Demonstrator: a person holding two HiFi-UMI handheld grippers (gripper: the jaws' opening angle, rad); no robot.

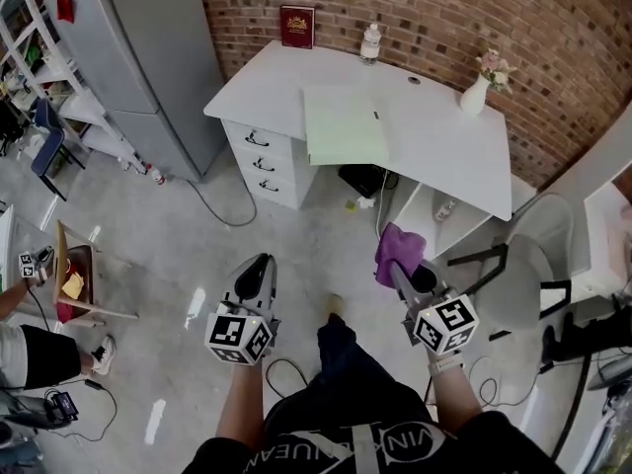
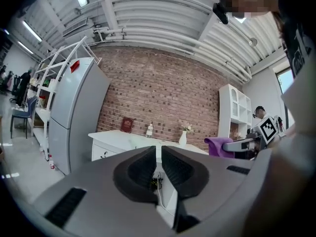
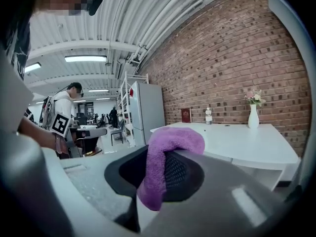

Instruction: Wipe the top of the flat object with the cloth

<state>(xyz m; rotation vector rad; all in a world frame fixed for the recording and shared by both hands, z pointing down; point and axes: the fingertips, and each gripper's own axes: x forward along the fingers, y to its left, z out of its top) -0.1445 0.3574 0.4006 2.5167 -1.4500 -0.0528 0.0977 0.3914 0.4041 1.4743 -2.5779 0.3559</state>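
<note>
A pale green flat sheet [image 1: 344, 124] lies on the white desk [image 1: 434, 141] against the brick wall, well ahead of both grippers. My right gripper [image 1: 403, 276] is shut on a purple cloth [image 1: 398, 252], which drapes over its jaws; the cloth [image 3: 165, 154] fills the middle of the right gripper view. My left gripper [image 1: 255, 276] is shut with nothing between its jaws, held level over the floor to the left. In the left gripper view the jaws [image 2: 159, 168] meet, with the desk [image 2: 123, 138] beyond them.
On the desk stand a red book [image 1: 297, 26], a water bottle [image 1: 370, 43] and a white vase with flowers [image 1: 475, 93]. A grey fridge [image 1: 148, 62] stands left of the desk, a chair [image 1: 533, 275] at the right. Cables lie on the floor.
</note>
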